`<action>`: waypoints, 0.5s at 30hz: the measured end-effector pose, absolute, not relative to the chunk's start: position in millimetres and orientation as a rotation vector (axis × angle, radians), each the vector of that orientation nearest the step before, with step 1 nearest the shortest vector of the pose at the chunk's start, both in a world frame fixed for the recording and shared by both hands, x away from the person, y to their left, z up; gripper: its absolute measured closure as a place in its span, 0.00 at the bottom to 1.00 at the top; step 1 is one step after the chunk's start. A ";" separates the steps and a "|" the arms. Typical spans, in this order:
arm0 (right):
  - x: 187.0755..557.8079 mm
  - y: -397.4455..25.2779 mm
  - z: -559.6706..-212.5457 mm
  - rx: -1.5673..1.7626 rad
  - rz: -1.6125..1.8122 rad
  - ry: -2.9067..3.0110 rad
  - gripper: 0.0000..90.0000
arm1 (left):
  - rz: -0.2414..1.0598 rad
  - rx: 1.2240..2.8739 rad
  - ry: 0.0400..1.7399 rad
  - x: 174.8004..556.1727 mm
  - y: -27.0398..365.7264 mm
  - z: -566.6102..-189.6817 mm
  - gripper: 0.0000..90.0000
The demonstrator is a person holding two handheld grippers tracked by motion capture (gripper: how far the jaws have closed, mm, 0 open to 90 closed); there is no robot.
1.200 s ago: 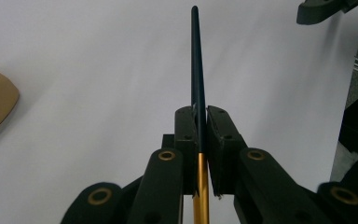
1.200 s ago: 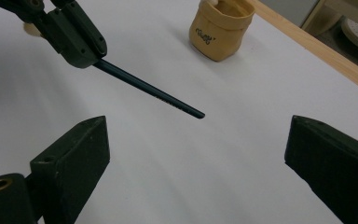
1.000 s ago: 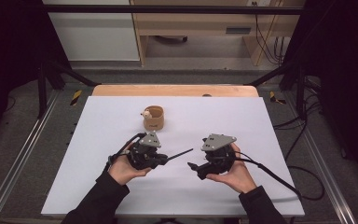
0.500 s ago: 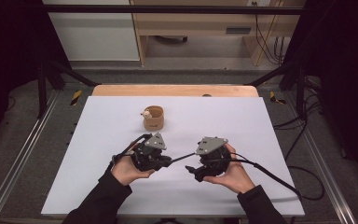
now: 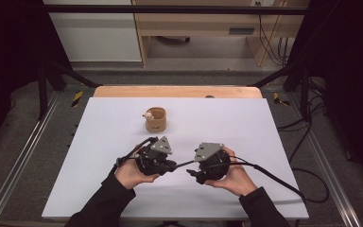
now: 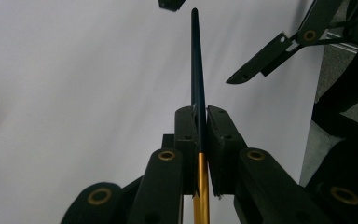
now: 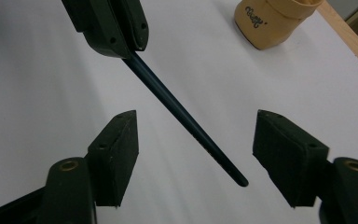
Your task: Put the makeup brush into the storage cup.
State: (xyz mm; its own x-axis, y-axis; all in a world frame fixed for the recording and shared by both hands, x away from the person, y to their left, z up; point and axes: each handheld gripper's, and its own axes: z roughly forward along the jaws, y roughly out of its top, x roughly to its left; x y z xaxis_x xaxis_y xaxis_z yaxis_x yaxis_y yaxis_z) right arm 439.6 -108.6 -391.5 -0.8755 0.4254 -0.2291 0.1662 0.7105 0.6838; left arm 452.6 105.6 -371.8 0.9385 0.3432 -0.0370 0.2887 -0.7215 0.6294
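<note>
A thin dark pen (image 6: 196, 70) with a gold rear section is clamped in my left gripper (image 6: 201, 126), which is shut on it. In the high view the left gripper (image 5: 172, 165) points right, and the pen (image 5: 183, 164) reaches toward my right gripper (image 5: 191, 174). The right gripper (image 7: 196, 154) is open. The pen's tip (image 7: 235, 175) lies between its spread jaws and touches neither. A tan cup (image 5: 155, 119) stands upright on the white table top, beyond both grippers; in the right gripper view the cup (image 7: 272, 21) is at the upper right.
The white table top (image 5: 246, 127) has a wooden strip (image 5: 177, 91) along its far edge. Black cables (image 5: 283, 184) trail from the right gripper over the table's right side. Metal rails (image 5: 19, 165) flank the table.
Both hands have drawn together near the table's front. The pen's tip, free a second ago, now sits between the right gripper's open jaws.
</note>
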 end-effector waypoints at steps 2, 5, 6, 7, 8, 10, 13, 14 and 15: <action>439.9 -106.8 -392.6 0.437 0.957 2.553 0.39 | 0.108 2.427 0.441 452.4 104.5 -371.7 0.93; 440.0 -104.6 -393.7 0.402 0.947 2.567 0.43 | 0.099 2.428 0.438 451.8 102.9 -372.0 0.93; 439.8 -104.0 -394.2 0.393 0.948 2.574 0.45 | 0.098 2.433 0.434 451.8 102.5 -371.9 0.93; 439.5 -103.3 -394.8 0.385 0.944 2.573 0.46 | 0.098 2.434 0.434 451.7 101.9 -372.0 0.93; 439.3 -102.9 -395.0 0.369 0.936 2.581 0.47 | 0.097 2.435 0.433 451.4 101.3 -372.1 0.93; 438.8 -101.9 -395.5 0.347 0.930 2.587 0.50 | 0.093 2.432 0.438 450.5 99.7 -372.4 0.93; 438.3 -101.7 -395.6 0.319 0.925 2.593 0.55 | 0.087 2.438 0.428 450.0 97.9 -372.2 0.93; 438.2 -101.6 -395.8 0.316 0.925 2.593 0.56 | 0.085 2.439 0.425 449.8 97.3 -372.2 0.93; 437.5 -101.5 -395.8 0.319 0.925 2.602 0.58 | 0.087 2.440 0.426 449.6 96.8 -372.0 0.93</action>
State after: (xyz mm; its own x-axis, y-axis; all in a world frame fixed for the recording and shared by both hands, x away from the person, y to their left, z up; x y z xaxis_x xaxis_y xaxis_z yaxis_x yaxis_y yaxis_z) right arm 437.5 -101.5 -395.8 -0.9098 0.3259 -0.2571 0.0904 0.7601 0.6435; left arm 449.6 96.8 -372.0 0.9450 0.3240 -0.0442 0.2809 -0.7352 0.6168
